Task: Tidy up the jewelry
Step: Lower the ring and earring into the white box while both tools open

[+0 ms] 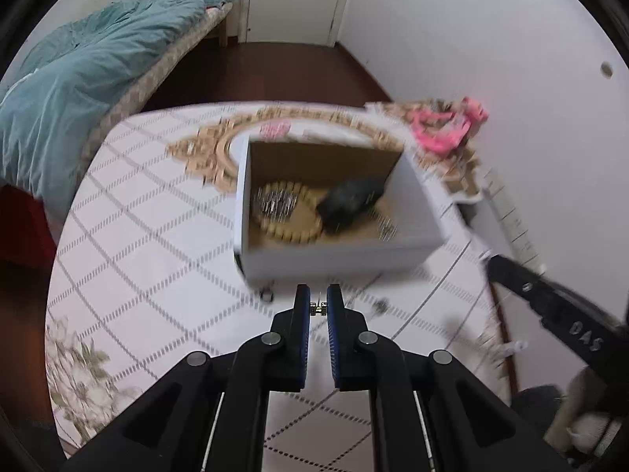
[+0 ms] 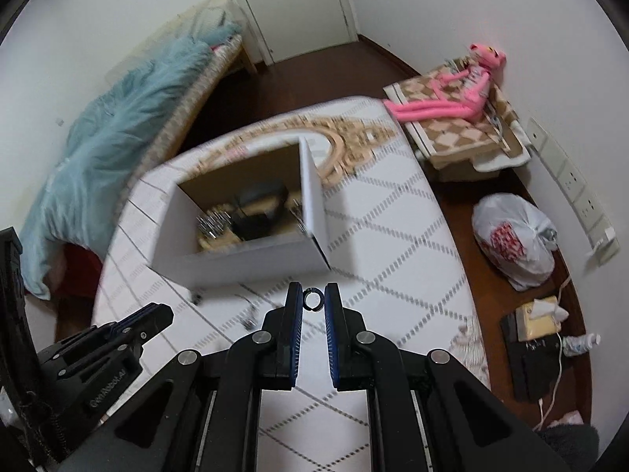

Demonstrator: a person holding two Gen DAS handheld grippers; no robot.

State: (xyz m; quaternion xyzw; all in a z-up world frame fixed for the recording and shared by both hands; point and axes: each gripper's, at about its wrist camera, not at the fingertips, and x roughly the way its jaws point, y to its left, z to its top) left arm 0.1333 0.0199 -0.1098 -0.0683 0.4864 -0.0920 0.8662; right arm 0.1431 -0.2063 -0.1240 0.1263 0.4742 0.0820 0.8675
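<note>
Both grippers clamped on small jewelry before the open box
Right gripper [image 2: 313, 299] pinches a dark ring [image 2: 313, 299], seen only in its own view; left gripper [image 1: 318, 306] nips a tiny gold piece [image 1: 318, 308]; white cardboard box [image 1: 334, 261] just ahead

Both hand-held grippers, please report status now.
Left hand-held gripper shut on small gold piece. Right hand-held gripper shut on dark ring. White box just ahead, nothing blocking.

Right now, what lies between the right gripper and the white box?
In the right wrist view, only patterned tablecloth lies between the right gripper, which pinches a small ring, and the white box. Tiny blurred pieces sit off to the left.
</note>
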